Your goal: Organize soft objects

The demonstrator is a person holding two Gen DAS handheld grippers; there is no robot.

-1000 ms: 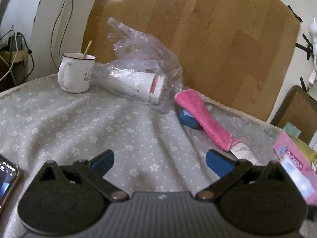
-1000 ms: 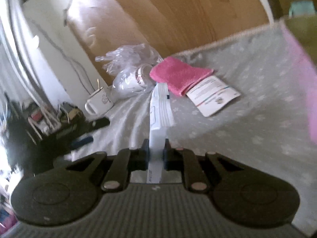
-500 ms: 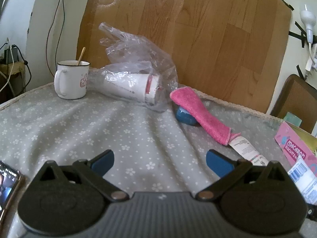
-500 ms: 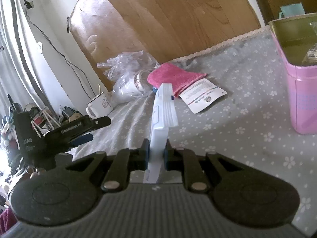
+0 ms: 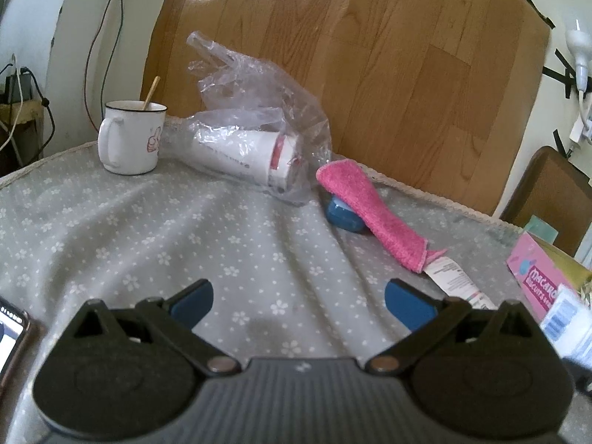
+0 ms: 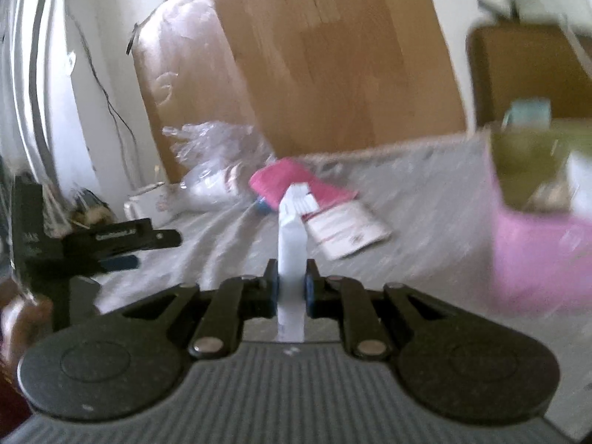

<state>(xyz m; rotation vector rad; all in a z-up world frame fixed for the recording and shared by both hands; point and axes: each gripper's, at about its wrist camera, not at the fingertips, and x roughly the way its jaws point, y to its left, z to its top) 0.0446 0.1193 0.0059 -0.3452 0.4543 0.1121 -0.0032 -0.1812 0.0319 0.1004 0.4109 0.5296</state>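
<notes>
- Right gripper [image 6: 291, 288] clamped on a white packet [image 6: 292, 244], which sticks up and forward between the fingers, above the table [image 6: 425, 229].
- Left gripper [image 5: 298, 296] spread wide, holding nothing, over bare flowered cloth on the table [image 5: 148, 244]; open room ahead of it.
- Pink towel [image 5: 366, 211] lies well ahead and right of left gripper, draped over a blue thing [image 5: 342, 216], near the table's back edge by the wooden board [image 5: 370, 55].
- Paper leaflet [image 6: 346, 233] touches towel's near end.
- Pink box [image 6: 540, 244] at right edge, contents blurred.
- Mug [image 5: 129, 137] and plastic bag [image 5: 255, 140] at back left.
- Phone [image 5: 11, 329] cut off at left.
- Right view motion-blurred.
</notes>
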